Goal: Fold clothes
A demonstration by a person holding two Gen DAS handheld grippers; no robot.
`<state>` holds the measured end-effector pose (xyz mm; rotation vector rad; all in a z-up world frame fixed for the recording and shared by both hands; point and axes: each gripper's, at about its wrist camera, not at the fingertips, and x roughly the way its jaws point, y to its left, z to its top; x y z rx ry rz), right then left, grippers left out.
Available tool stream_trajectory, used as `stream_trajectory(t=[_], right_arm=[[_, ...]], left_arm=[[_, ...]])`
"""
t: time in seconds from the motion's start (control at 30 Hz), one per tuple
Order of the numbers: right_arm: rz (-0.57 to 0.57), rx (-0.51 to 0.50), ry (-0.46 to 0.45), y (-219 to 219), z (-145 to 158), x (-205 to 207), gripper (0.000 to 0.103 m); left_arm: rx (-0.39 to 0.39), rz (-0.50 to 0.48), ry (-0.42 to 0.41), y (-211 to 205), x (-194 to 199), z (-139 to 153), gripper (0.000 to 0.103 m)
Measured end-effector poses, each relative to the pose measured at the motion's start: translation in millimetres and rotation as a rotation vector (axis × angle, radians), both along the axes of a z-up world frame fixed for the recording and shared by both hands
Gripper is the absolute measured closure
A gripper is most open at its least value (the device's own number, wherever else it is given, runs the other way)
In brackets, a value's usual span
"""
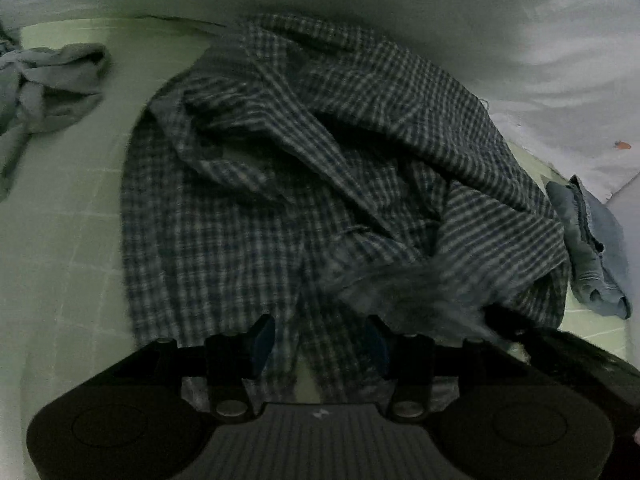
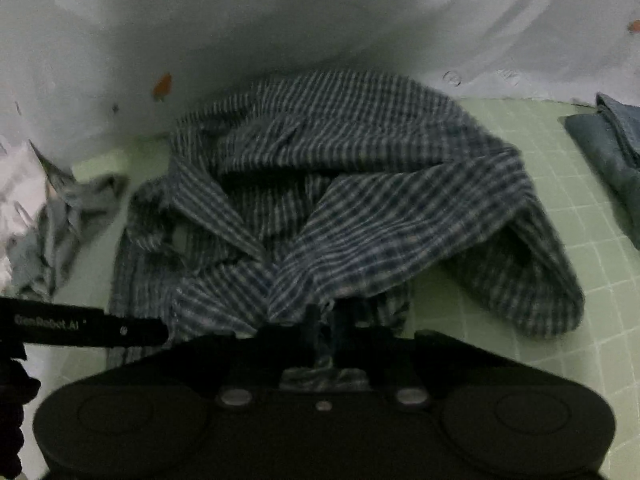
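Plaid shirt (image 1: 304,168) lies crumpled on the green gridded mat (image 1: 60,240) — use the shirt as landmark. White sheet (image 1: 520,40) with small orange prints bunches up behind its far edge.

Left hand-held gripper (image 1: 320,340): jaws about half apart, straddling the shirt's near hem. Cloth runs between the blue pads (image 1: 264,340) but they don't press on it, so no grip. A blurred fold of shirt hangs just right of the jaws.

Right hand-held gripper (image 2: 326,328): jaws closed down tight on a bunched bit of the shirt (image 2: 320,200) at its near edge; cloth gathers into the pinch and a scrap of plaid shows below the fingers. A sleeve or flap loops out to the right of the pinch, open end facing the camera.

Around the shirt:
- grey garment (image 1: 48,84) in a heap off its left side, apart from it
- folded denim (image 1: 596,248) off its right side, touching or just beside the shirt edge in the left view — can't tell which
- in the right view, the left tool's black body (image 2: 80,326) pokes in at the shirt's near-left corner
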<state>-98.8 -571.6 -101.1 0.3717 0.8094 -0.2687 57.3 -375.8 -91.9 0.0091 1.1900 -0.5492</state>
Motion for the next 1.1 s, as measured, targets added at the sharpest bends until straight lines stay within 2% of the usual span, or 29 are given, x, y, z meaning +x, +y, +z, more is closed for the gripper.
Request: stream_trajectory(t=[0.07,0.17,0.27,0.33,0.37,0.4,0.43,0.5,0.57,0.7,0.77,0.83,0.97,1.07,1.1], right_arm=[[-0.05,-0.083,-0.024,-7.1,9.4,-13.2,0.099],[-0.186,-0.216,-0.023,-28.7,22.4,-38.0,0.099],[-0.301,-0.365,0.044,-50.3,23.8,-58.9,0.099],[-0.33,-0.403,0.117,-61.2,15.7,-67.5,0.092],[-0.352,-0.394,0.14,-65.7,11.7,-72.6,0.09],[-0.373,-0.385,0.164,-70.2,7.7,-77.7,0.078],[-0.392,-0.341,0.155,-74.8,6.1,-84.1,0.056],[-0.414,-0.215,0.091,-84.7,4.1,-98.0,0.045],[-0.398,-0.13,0.057,-92.0,0.1,-103.8,0.043],[-0.347,-0.061,0.043,-102.4,-12.7,-100.9,0.028],[-0.32,-0.034,0.049,-110.0,-21.4,-97.0,0.027],[-0.306,-0.004,0.056,-115.2,-29.9,-92.3,0.026],[-0.275,0.056,0.078,-116.4,-43.3,-85.4,0.026],[-0.246,0.072,0.088,-108.9,-47.5,-84.8,0.026],[-0.237,0.078,0.095,-107.1,-49.2,-84.2,0.027]], left_arm=[[0.011,0.011,-0.004,7.2,-5.6,-0.5,0.052],[0.044,0.02,-0.021,14.8,-15.4,-1.4,0.052],[0.082,0.013,-0.045,16.3,-27.9,-5.2,0.052],[0.085,0.007,-0.04,12.9,-34.1,-7.4,0.052],[0.085,0.005,-0.036,10.3,-37.0,-7.7,0.052],[0.085,0.003,-0.036,6.8,-39.7,-7.4,0.052],[0.085,0.001,-0.036,3.3,-42.4,-7.1,0.052],[0.087,-0.001,-0.035,-5.0,-46.5,-8.6,0.052],[0.091,0.002,-0.018,-15.5,-47.0,-14.8,0.052],[0.11,-0.028,-0.002,-42.0,-45.6,-27.4,0.052],[0.134,-0.07,-0.009,-57.8,-47.6,-31.4,0.046],[0.186,-0.15,0.001,-75.2,-51.2,-38.3,0.04],[0.304,-0.277,-0.039,-100.0,-66.6,-52.2,0.04],[0.331,-0.319,-0.065,-102.5,-75.4,-60.9,0.04],[0.331,-0.329,-0.072,-102.0,-77.7,-62.9,0.043]])
